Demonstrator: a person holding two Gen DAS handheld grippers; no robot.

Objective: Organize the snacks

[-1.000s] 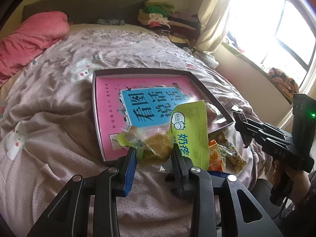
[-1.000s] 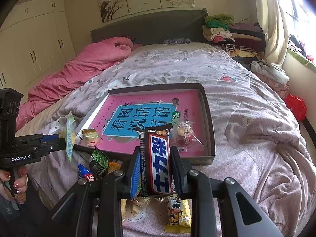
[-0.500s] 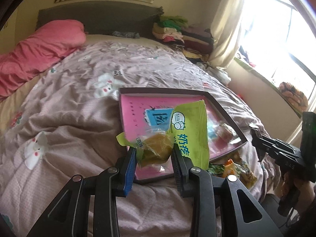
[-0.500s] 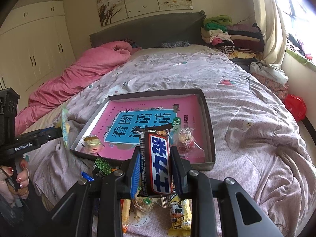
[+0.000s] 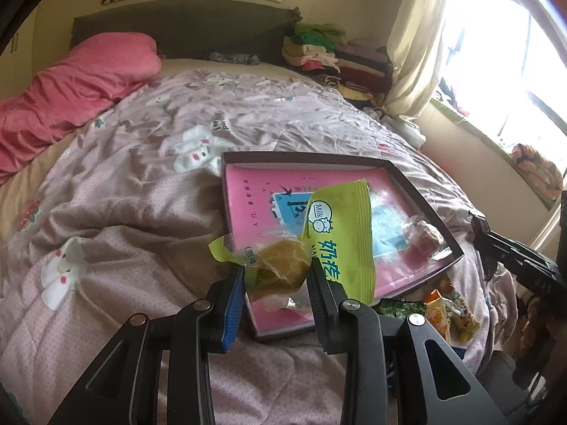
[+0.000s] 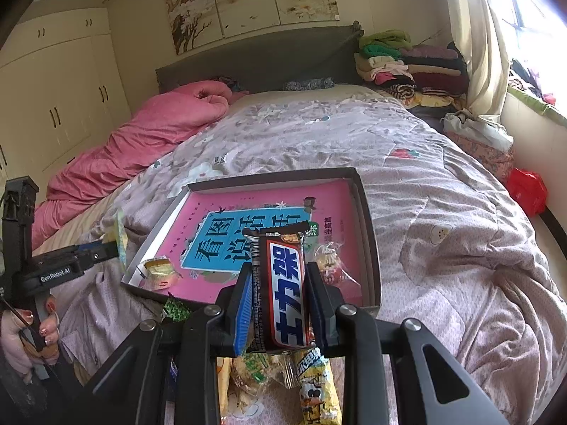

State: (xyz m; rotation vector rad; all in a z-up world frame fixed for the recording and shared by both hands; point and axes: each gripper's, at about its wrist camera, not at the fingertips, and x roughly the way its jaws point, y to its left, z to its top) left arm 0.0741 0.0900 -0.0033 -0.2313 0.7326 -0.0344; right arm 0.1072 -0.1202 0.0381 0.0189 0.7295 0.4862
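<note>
Gripping green milk-candy packet [image 5: 340, 244] in our left claw [image 5: 276, 279]; right claw [image 6: 278, 288] clenched on dark chocolate bar [image 6: 283, 283]; shallow pink-floored box [image 6: 365, 212] just ahead.

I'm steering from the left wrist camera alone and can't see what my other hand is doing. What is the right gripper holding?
Observer: The right gripper is shut on a dark chocolate bar with a red label, held upright above the near edge of the tray.
Operator: Are there snacks left outside the tray on that side?
Observer: Yes, a yellow packet lies on the bedspread just below that gripper.
Operator: Anything in the tray's near-left corner? My green packet blocks it.
Observer: A small wrapped cake sits in that corner.
</note>
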